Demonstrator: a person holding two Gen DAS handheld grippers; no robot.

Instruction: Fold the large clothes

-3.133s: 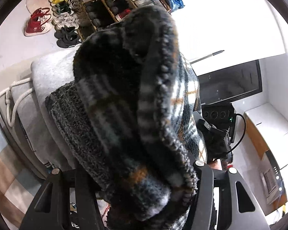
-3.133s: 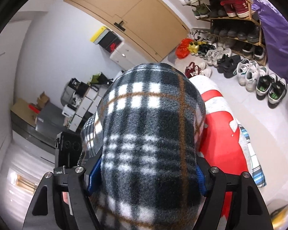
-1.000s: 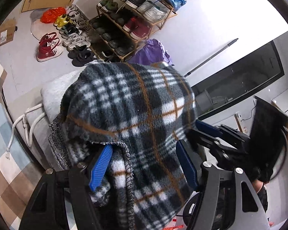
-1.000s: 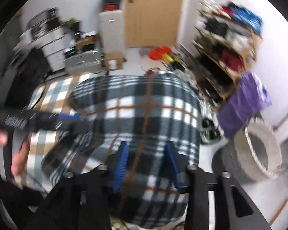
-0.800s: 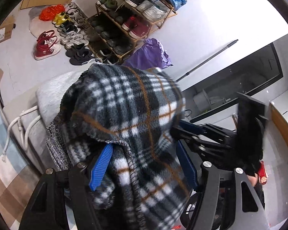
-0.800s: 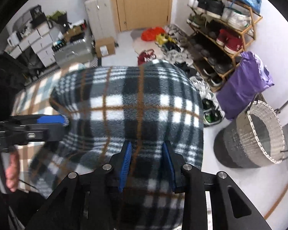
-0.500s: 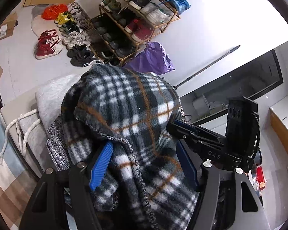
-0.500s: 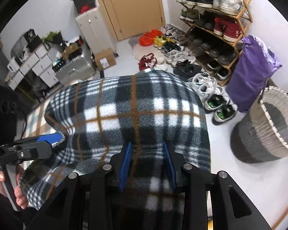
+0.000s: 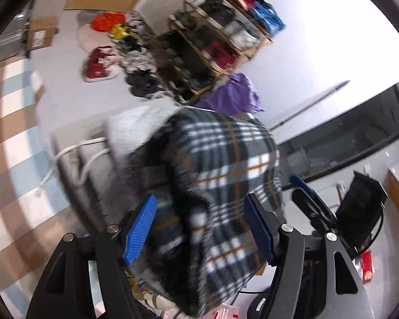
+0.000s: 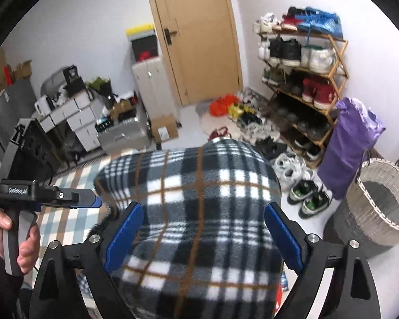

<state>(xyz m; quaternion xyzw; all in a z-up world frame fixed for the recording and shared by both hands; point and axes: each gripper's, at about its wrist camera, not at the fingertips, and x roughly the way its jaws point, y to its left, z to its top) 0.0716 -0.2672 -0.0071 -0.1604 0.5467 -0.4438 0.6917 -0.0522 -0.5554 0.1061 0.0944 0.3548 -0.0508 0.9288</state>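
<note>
both sets of fingers are standing spread wide, the right gripper (image 10: 202, 234) and left gripper (image 9: 199, 228) each letting the plaid fleece garment (image 10: 196, 212) drape loosely between the blue pads (probably releasing it to regrip for a fold). a grey hoodie (image 9: 135, 125) is lying behind it; the wicker basket (image 10: 377, 210) and shoe rack (image 10: 303, 79) are crowding the right.

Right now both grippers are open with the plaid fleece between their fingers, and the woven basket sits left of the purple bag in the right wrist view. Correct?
Nearly. Both the left gripper and right gripper are open with the plaid fleece between their fingers. But the right wrist view shows the woven basket to the right of the purple bag, not left.
</note>
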